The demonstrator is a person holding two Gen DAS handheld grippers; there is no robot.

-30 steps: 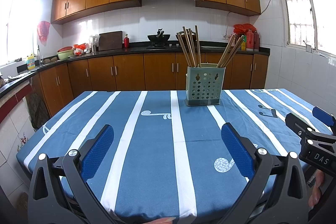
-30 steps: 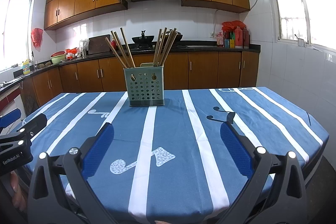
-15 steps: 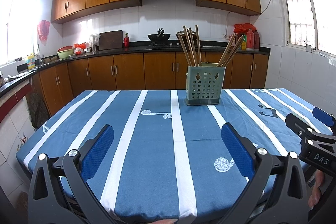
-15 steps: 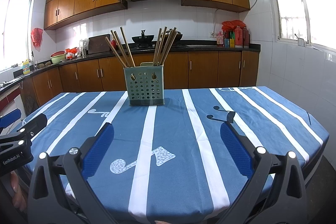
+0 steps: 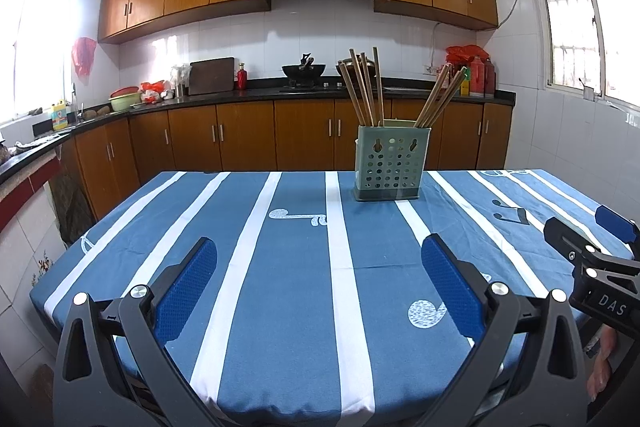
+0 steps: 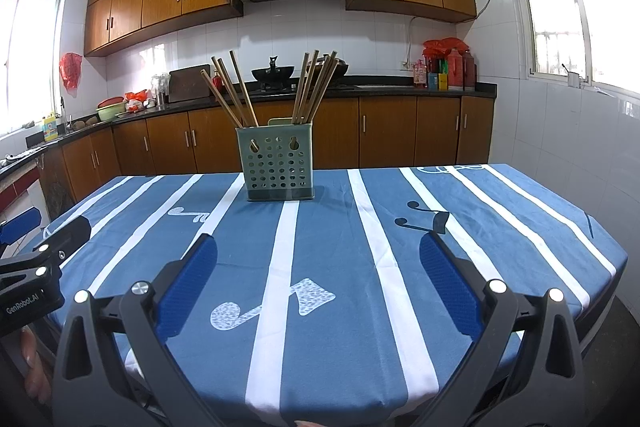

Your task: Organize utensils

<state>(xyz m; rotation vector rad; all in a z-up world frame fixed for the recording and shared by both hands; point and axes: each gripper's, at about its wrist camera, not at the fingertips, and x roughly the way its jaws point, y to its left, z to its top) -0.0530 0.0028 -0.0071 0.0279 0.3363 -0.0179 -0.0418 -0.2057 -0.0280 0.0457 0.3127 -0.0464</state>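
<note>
The left gripper [image 5: 320,267] and the right gripper [image 6: 318,263] both hovered with jaws spread wide and nothing between them, low over the near edge of the blue striped tablecloth [image 5: 296,279]. The green perforated utensil holder [image 5: 391,163] stood upright toward the table's far side, well apart from both grippers, with wooden chopsticks [image 5: 364,87] leaning out in two bunches.

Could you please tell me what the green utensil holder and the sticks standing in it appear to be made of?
The utensil holder looks like matte moulded plastic: uniform pale green walls with neat round holes and keyhole slots. The chopsticks look like wood or bamboo: plain brown, no shine; which of the two is unclear.
</note>
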